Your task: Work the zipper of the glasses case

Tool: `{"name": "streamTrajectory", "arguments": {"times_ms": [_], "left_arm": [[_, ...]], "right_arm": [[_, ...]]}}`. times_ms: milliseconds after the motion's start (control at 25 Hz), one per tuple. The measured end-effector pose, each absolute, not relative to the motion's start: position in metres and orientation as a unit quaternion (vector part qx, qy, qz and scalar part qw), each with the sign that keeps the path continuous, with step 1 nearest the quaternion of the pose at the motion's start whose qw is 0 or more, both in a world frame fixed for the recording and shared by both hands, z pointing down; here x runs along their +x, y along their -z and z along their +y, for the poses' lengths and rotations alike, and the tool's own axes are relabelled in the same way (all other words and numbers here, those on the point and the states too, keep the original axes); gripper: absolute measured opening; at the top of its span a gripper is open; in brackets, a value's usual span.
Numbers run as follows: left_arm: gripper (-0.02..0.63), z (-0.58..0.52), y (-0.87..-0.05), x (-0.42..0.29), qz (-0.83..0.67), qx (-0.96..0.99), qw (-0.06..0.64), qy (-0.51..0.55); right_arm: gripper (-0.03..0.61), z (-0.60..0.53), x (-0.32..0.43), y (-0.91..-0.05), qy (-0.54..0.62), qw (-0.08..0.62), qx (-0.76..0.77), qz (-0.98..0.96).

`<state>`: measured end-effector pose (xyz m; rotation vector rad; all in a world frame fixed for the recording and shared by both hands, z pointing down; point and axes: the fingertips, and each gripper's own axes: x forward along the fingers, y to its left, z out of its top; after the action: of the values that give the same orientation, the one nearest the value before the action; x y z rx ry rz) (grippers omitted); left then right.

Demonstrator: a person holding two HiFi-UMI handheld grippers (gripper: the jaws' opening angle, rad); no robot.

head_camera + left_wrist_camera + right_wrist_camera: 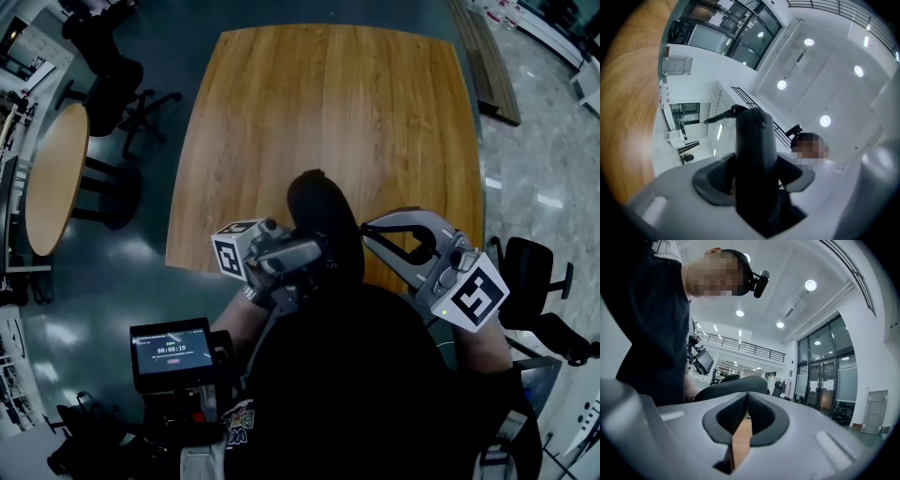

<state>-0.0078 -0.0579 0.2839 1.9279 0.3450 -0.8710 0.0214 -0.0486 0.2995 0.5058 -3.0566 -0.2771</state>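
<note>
The black glasses case [322, 220] is held up over the near edge of the wooden table [319, 112]. My left gripper [302, 251] grips it from the left. In the left gripper view the case [754, 154] stands upright between the dark pads [717, 176], which press on both its sides, and a thin zipper pull [719, 116] sticks out to the left at its top. My right gripper [368, 229] points at the case from the right. Its jaws [747, 394] are shut with nothing between them, and the case [740, 383] shows just beyond the tips.
A round table [52, 178] and a black office chair [112, 84] stand to the left. Another chair [534, 272] is at the right and a bench [487, 66] at the far right. A small screen [173, 352] hangs in front of the person's body.
</note>
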Motion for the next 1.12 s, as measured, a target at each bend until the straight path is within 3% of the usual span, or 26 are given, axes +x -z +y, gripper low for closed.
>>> {"name": "streamTrajectory", "arguments": {"times_ms": [240,360,560,720,880,1120], "left_arm": [[0.267,-0.045,-0.291,0.004,0.143,0.83,0.446,0.303],[0.344,-0.029,-0.291,0.013,0.171,0.85,0.426,0.259],[0.313,-0.036,-0.283,0.007,0.165,0.843,0.433,0.273],[0.299,-0.025,-0.292,0.019,0.177,0.844,0.449,0.234],[0.29,-0.037,-0.29,0.011,0.183,0.811,0.48,0.279],[0.266,-0.043,-0.29,0.014,0.162,0.823,0.469,0.277]], "right_arm": [[0.008,-0.05,0.02,-0.301,0.094,0.026,0.157,-0.983],[0.006,-0.049,0.016,-0.3,0.093,0.022,0.157,-0.983],[0.006,-0.051,0.018,-0.298,0.087,0.014,0.155,-0.984],[0.006,-0.048,0.014,-0.303,0.135,0.055,0.145,-0.979],[0.006,-0.049,0.014,-0.305,0.144,0.067,0.14,-0.977],[0.006,-0.046,0.007,-0.303,0.202,0.093,0.13,-0.966]]}}
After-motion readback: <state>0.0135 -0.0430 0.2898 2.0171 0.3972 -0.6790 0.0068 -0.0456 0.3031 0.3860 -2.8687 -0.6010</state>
